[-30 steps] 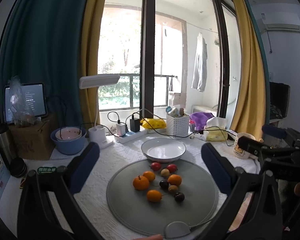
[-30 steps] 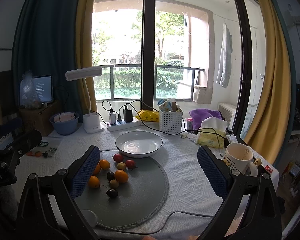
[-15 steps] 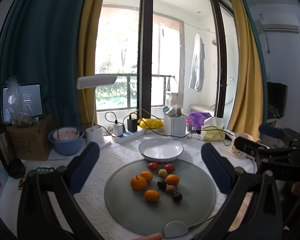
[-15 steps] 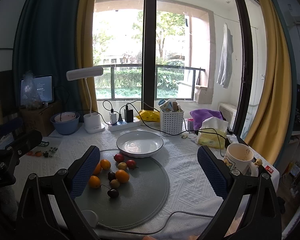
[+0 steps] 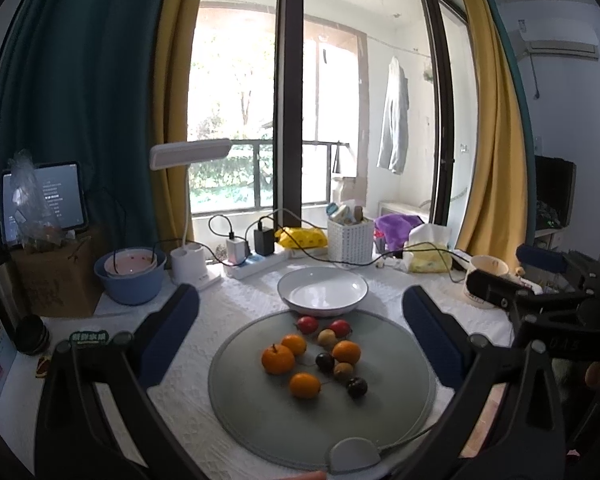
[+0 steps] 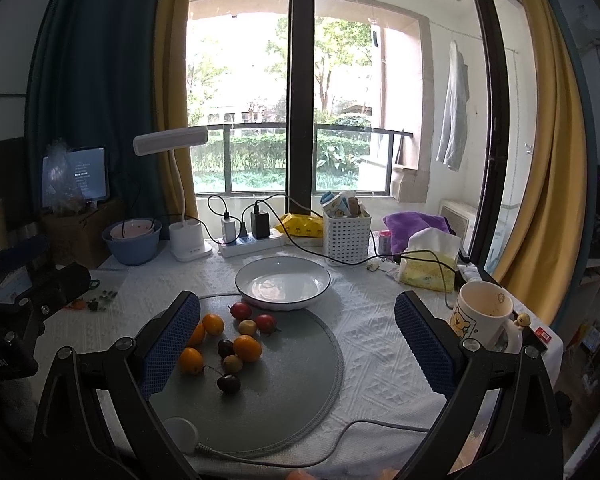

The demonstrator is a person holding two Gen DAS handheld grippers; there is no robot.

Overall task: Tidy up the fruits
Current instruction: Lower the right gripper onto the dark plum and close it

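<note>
The left gripper (image 5: 300,320) is held up over the table w/ its two blue fingers (image 5: 168,336) spread wide & nothing between them. The right gripper (image 6: 296,330) is the same: spread wide, holding nothing. Both hang above the near side of the table, not touching any fruit.

The fruits sit in a little bunch on a round grey mat (image 5: 380,408). There are four orange ones; the biggest orange (image 5: 278,359) is on the left of the bunch, w/ a small stem on top. Two red fruits (image 5: 307,324) lie at the far edge of the mat, just beside the white bowl (image 5: 323,291). A few small dark & brownish ones are mixed in, like the dark fruit (image 5: 357,387) nearest the front.

The white bowl has nothing in it & its near edge touches the mat's far edge. From the right view, the fruits (image 6: 232,344) are on the left half of the mat, close to the right gripper's left finger.

Other stuff at the back: a blue bowl (image 5: 130,280), a white desk lamp (image 5: 188,152), a white basket (image 5: 350,240), a power strip (image 5: 256,264) & a cartoon mug (image 6: 484,316) on the right. The table has a white bumpy cloth (image 6: 380,360)
</note>
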